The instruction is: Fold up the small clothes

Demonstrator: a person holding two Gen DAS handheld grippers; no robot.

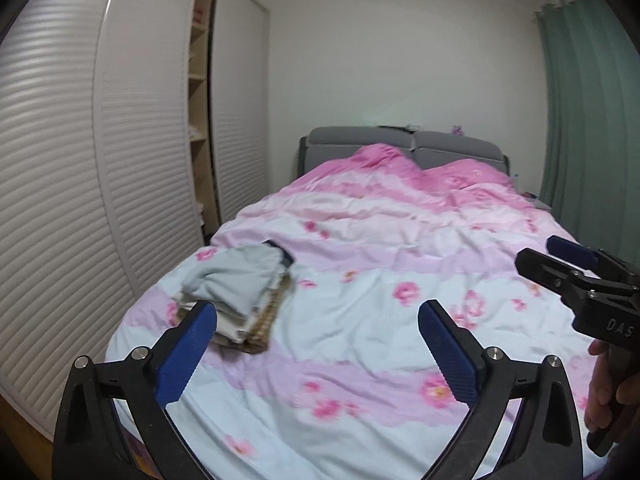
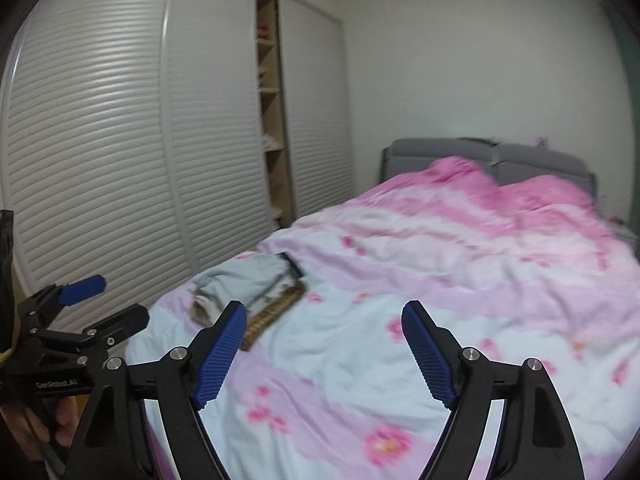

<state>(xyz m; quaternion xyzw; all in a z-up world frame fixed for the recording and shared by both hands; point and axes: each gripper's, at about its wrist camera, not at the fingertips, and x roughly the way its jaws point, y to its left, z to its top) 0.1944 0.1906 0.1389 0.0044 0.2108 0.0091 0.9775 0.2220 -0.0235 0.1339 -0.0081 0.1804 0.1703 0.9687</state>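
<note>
Closest to me, the left claw (image 1: 318,344) hangs above the foot of the bed with its blue-padded fingers (image 1: 184,356) spread wide and nothing between them. The right claw (image 2: 324,348) is just beside it, equally spread and empty; from the left wrist view it shows at the right edge (image 1: 560,264), a hand (image 1: 608,392) wrapped around its handle.

Beneath both lies the floral quilt (image 1: 360,360), pale blue and lilac with pink blossoms, rumpled but spread across the bed.

A little farther on, toward the left edge of the bed, sits the stack of folded clothes (image 1: 240,292): a light grey-blue piece on top, white and brown checked layers under it, and a dark edge showing at the far side. It rests on the quilt, apart from both claws.

Beyond, the quilt turns deep pink up to the grey headboard (image 1: 400,140). White louvred wardrobe doors (image 1: 60,160) run along the left, open shelves (image 1: 198,100) between them, and a green curtain (image 1: 580,120) hangs at the right.
</note>
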